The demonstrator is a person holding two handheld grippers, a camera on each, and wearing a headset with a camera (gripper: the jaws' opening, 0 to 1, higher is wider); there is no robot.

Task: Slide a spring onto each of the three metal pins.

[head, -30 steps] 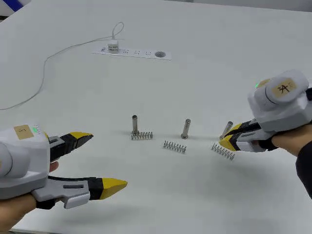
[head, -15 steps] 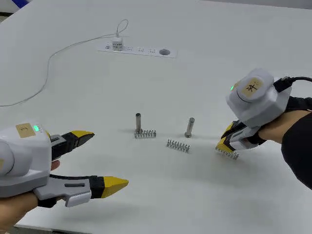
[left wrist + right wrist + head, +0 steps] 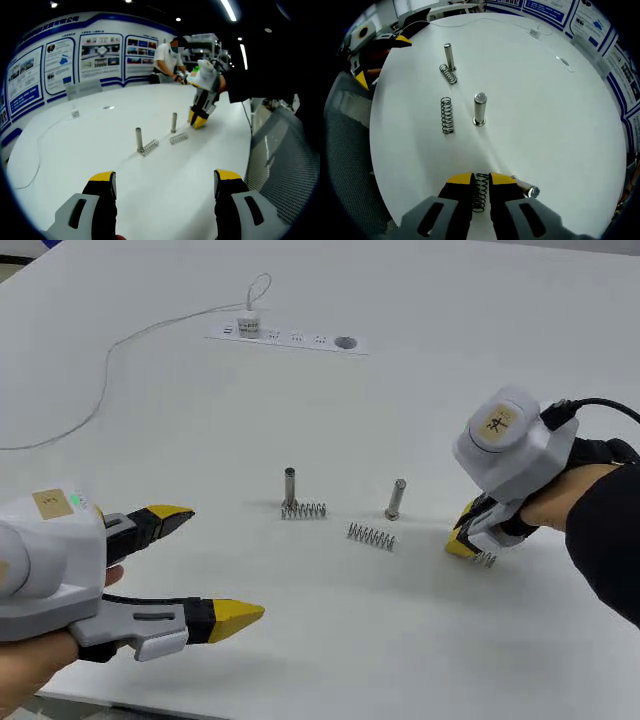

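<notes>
Nearest thing, the left gripper (image 3: 225, 562) hasn't budged in the last second, and its yellow-tipped fingers (image 3: 232, 615) are wide apart over bare tabletop (image 3: 300, 410). The action's on the other side: the right gripper (image 3: 468, 543) has dropped from beside the right spring (image 3: 480, 195) to right on top of it. In the right gripper view its fingers (image 3: 460, 182) are now pinched on the coil from both sides, with the spring flat on the tabletop. So I'd call that the first pickup underway, with nothing threaded yet.

The right pin (image 3: 524, 188) sits just beside one finger, and I can't tell if it's upright or leaning. The mid spring (image 3: 371, 536) lies loose near the mid pin (image 3: 396, 498). The left spring (image 3: 303, 510) rests against the foot of the left pin (image 3: 289, 485).

The springs are thin dark wire with open coils, so probably squishy and easy to roll. The pins are smooth shiny metal cylinders with a wider base. The tabletop is matte white. Way at the back there's a white power strip (image 3: 290, 337) with a thin cable (image 3: 105, 375)
</notes>
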